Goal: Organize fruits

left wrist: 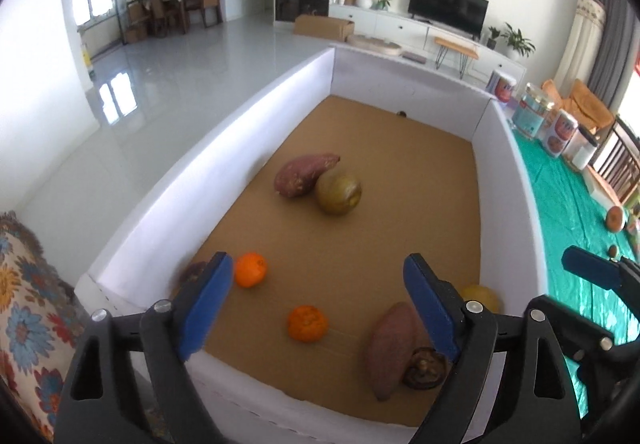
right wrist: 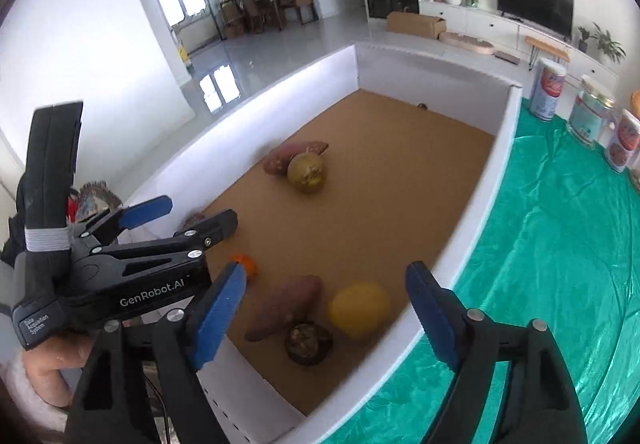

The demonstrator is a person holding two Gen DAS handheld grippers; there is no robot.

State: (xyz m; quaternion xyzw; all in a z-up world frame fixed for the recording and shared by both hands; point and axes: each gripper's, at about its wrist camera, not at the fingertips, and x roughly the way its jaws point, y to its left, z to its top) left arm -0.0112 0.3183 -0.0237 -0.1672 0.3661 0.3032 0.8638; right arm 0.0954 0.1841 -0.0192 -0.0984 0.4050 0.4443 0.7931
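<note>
A white-walled box (left wrist: 224, 147) with a brown cardboard floor holds the fruits. In the left wrist view, two oranges (left wrist: 250, 269) (left wrist: 307, 323), a near sweet potato (left wrist: 390, 348), a dark mangosteen (left wrist: 425, 368), a yellow fruit (left wrist: 482, 296), a far sweet potato (left wrist: 302, 173) and a green-brown round fruit (left wrist: 338, 191) lie inside. My left gripper (left wrist: 320, 304) is open and empty above the near end. My right gripper (right wrist: 326, 304) is open and empty above the yellow fruit (right wrist: 360, 308), the mangosteen (right wrist: 308, 342) and the near sweet potato (right wrist: 286, 306).
A green cloth (right wrist: 560, 244) covers the table right of the box (right wrist: 460, 256). Cans (right wrist: 546, 89) stand at its far end. More fruit (left wrist: 615, 218) lies on the cloth. A patterned cloth (left wrist: 24, 304) lies left of the box.
</note>
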